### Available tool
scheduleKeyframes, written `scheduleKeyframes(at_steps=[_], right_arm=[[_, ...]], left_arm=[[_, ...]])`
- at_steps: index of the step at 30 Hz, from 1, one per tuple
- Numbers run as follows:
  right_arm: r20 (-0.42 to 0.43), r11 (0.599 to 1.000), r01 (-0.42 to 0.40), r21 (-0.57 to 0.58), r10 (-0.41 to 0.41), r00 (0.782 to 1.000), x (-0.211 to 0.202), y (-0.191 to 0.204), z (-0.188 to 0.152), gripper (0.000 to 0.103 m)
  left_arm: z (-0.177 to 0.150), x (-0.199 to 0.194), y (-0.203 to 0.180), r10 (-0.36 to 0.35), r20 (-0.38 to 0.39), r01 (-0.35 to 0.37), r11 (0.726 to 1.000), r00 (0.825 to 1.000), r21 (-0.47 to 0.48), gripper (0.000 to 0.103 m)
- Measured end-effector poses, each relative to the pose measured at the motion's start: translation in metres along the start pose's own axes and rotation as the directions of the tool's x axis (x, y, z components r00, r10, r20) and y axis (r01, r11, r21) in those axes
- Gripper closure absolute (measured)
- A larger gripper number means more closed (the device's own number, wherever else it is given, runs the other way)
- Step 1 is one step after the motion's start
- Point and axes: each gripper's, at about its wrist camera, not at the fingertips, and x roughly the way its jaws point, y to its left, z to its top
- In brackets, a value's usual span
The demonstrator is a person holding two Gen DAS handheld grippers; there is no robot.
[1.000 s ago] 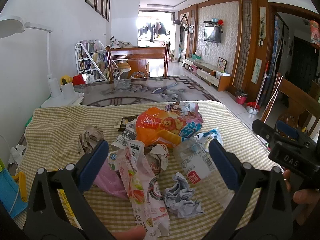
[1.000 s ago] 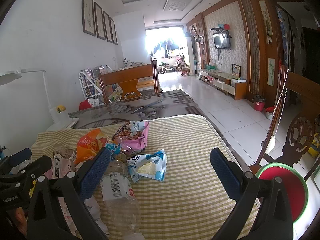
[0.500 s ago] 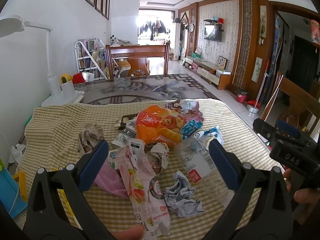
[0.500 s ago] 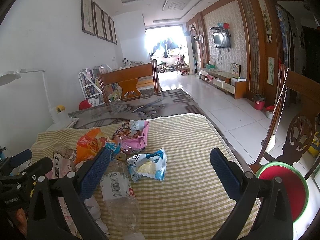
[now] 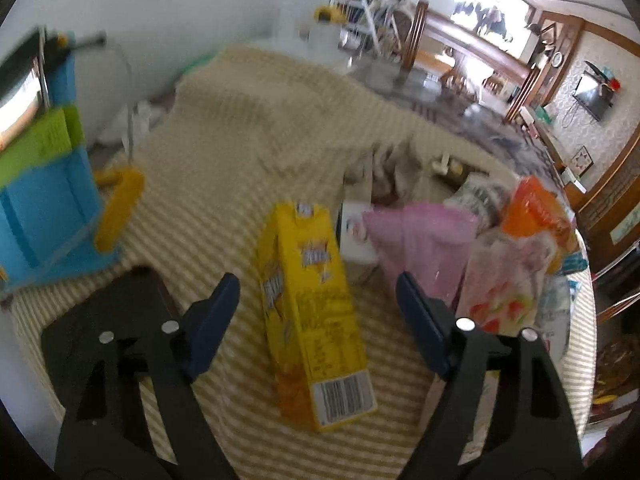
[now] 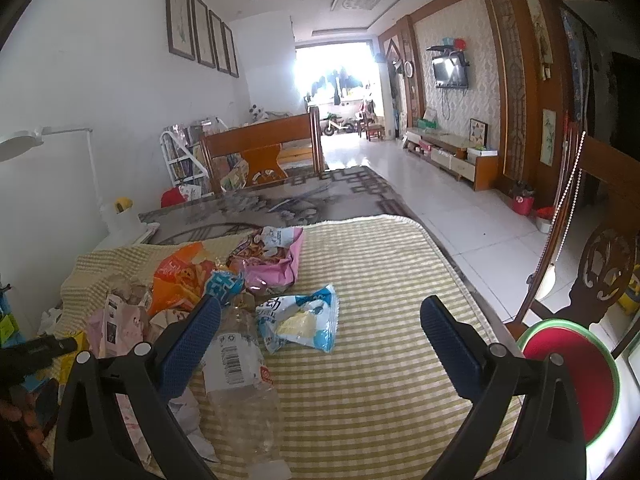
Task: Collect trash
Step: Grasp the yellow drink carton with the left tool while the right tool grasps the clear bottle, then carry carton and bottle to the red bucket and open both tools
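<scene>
A yellow carton [image 5: 316, 312] lies flat on the checked tablecloth [image 5: 248, 152], between the jaws of my left gripper [image 5: 318, 294]. Those jaws are closing, and gaps still show on both sides of the carton. To its right sit a pink bag [image 5: 416, 240], a strawberry-print wrapper [image 5: 500, 292] and an orange snack bag [image 5: 536, 212]. My right gripper [image 6: 320, 320] hangs open over the cloth with nothing held. A crushed clear bottle [image 6: 240, 376] lies by its left finger, a blue-white wrapper [image 6: 300, 320] just beyond, and the orange bag [image 6: 180, 276] and a pink wrapper [image 6: 272, 260] farther back.
A blue and green box [image 5: 44, 196] with a yellow clip [image 5: 120, 208] stands at the cloth's left. A white desk lamp [image 6: 24, 144] is at the far left. A wooden chair with a red round seat [image 6: 568, 372] stands right of the table.
The left gripper has swung left and tipped down from the trash pile to the yellow carton, and its jaws have narrowed. The right gripper has stayed put.
</scene>
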Motion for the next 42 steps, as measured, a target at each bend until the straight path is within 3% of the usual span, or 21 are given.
scheduleKeyframes(at_steps=[3, 6, 10, 12, 16, 19, 20, 23, 26, 29, 33, 37, 39, 42], right_arm=[[-0.018, 1.0, -0.017, -0.014, 0.017, 1.0, 0.001, 0.003, -0.001, 0.007], [-0.08, 0.998, -0.053, -0.029, 0.05, 0.996, 0.008, 0.008, -0.004, 0.007], [-0.19, 0.992, -0.126, -0.009, 0.122, 0.974, 0.026, 0.013, -0.008, 0.007], [-0.257, 0.986, -0.167, 0.016, 0.166, 0.952, 0.038, 0.016, -0.011, 0.007], [-0.404, 0.973, -0.23, 0.032, 0.223, 0.887, 0.067, 0.031, -0.026, 0.009], [-0.488, 0.962, -0.273, 0.015, 0.245, 0.838, 0.078, 0.041, -0.038, 0.028], [-0.513, 0.961, -0.277, 0.008, 0.242, 0.823, 0.08, 0.044, -0.042, 0.042], [-0.487, 0.954, -0.298, 0.035, 0.276, 0.828, 0.073, 0.042, -0.037, 0.044], [-0.417, 0.938, -0.336, 0.083, 0.339, 0.843, 0.052, 0.032, -0.021, 0.044], [-0.348, 0.921, -0.361, 0.149, 0.391, 0.852, 0.033, 0.014, -0.005, 0.044], [-0.269, 0.913, -0.352, 0.207, 0.399, 0.877, 0.01, -0.022, 0.017, 0.044], [-0.224, 0.92, -0.308, 0.241, 0.362, 0.905, -0.009, -0.062, 0.027, 0.044], [-0.213, 0.939, -0.24, 0.246, 0.293, 0.932, -0.015, -0.09, 0.028, 0.044], [-0.225, 0.951, -0.113, 0.287, 0.182, 0.957, -0.025, -0.135, 0.023, 0.044]], left_arm=[[-0.007, 0.013, -0.001, -0.007, -0.047, 0.008, 1.0, 0.999, 0.01, 0.039], [-0.009, 0.02, 0.001, -0.025, -0.069, 0.025, 1.0, 0.997, 0.0, 0.059], [-0.007, 0.02, 0.007, -0.039, -0.077, 0.036, 0.999, 0.996, -0.034, 0.065], [-0.005, 0.018, 0.009, -0.049, -0.073, 0.046, 0.998, 0.996, -0.043, 0.067], [-0.001, 0.012, 0.008, -0.068, -0.05, 0.066, 0.997, 0.996, -0.051, 0.068], [0.001, 0.0, 0.006, -0.057, 0.01, 0.058, 0.998, 0.998, -0.023, 0.068], [0.001, -0.004, 0.004, -0.057, 0.031, 0.058, 0.998, 0.998, -0.013, 0.068], [0.003, -0.019, -0.002, -0.068, 0.107, 0.067, 0.998, 0.992, 0.013, 0.068], [0.0, -0.036, -0.012, -0.037, 0.205, 0.024, 0.998, 0.978, 0.066, 0.068], [-0.009, -0.055, -0.028, -0.037, 0.31, -0.002, 0.992, 0.95, 0.123, 0.068], [-0.027, -0.073, -0.057, -0.069, 0.382, -0.027, 0.97, 0.922, 0.241, 0.068], [-0.051, -0.098, -0.094, -0.207, 0.376, 0.087, 0.946, 0.903, 0.312, 0.068], [-0.06, -0.104, -0.124, -0.293, 0.325, 0.162, 0.913, 0.899, 0.375, 0.068], [-0.077, -0.113, -0.174, -0.446, 0.235, 0.297, 0.827, 0.864, 0.477, 0.068]])
